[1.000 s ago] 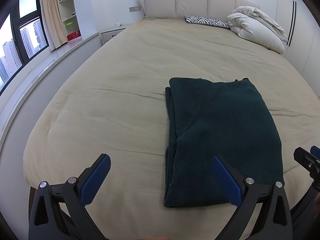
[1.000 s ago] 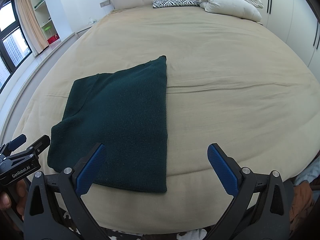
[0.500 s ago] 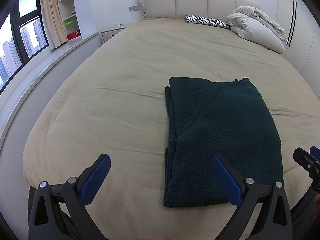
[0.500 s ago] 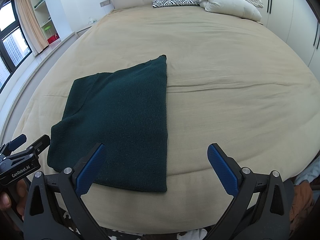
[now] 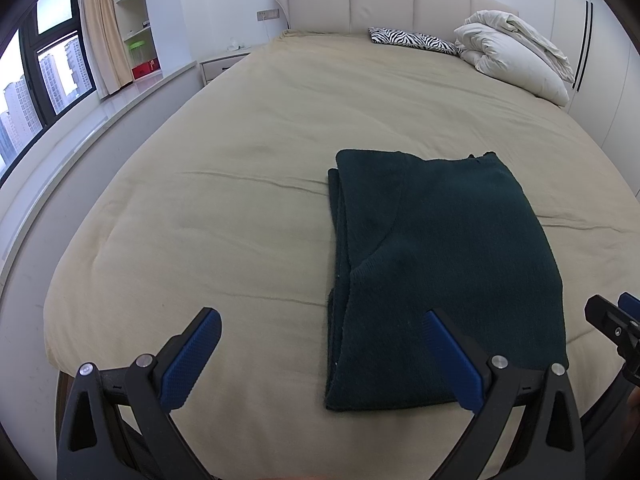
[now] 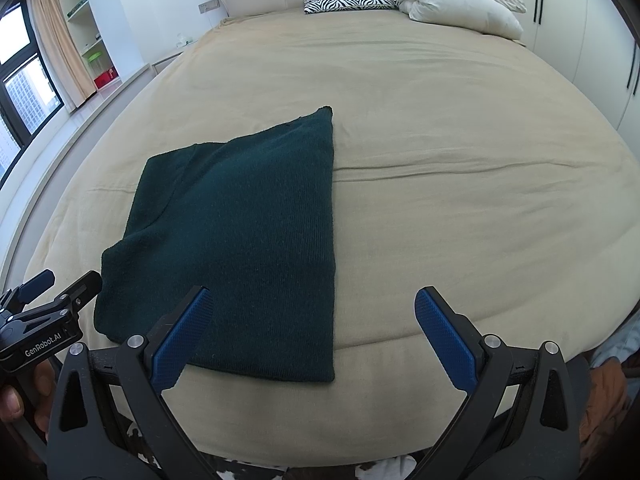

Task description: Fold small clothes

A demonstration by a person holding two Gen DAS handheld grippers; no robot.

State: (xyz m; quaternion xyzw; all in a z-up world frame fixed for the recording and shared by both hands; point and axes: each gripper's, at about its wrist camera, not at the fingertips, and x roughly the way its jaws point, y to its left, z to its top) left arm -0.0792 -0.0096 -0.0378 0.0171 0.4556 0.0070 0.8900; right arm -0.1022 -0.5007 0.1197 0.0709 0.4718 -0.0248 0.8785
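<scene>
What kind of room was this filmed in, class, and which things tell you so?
Almost certainly a home bedroom: a wide bed with a padded headboard, pillows piled at its head, and a bedside cabinet beside it.

The near corner of the dark green garment (image 5: pixel 440 264) is hidden behind a blue finger (image 5: pixel 450 360). The right hand-held gripper (image 5: pixel 616 328) is cut off by the frame edge. Shelf items (image 5: pixel 140 50) cannot be identified.

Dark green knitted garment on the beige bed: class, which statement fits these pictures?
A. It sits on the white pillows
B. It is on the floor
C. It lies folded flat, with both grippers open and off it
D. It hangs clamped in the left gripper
C: the dark green knitted garment lies folded flat on the beige bed, while the left gripper and right gripper are open, gripping nothing.
</scene>
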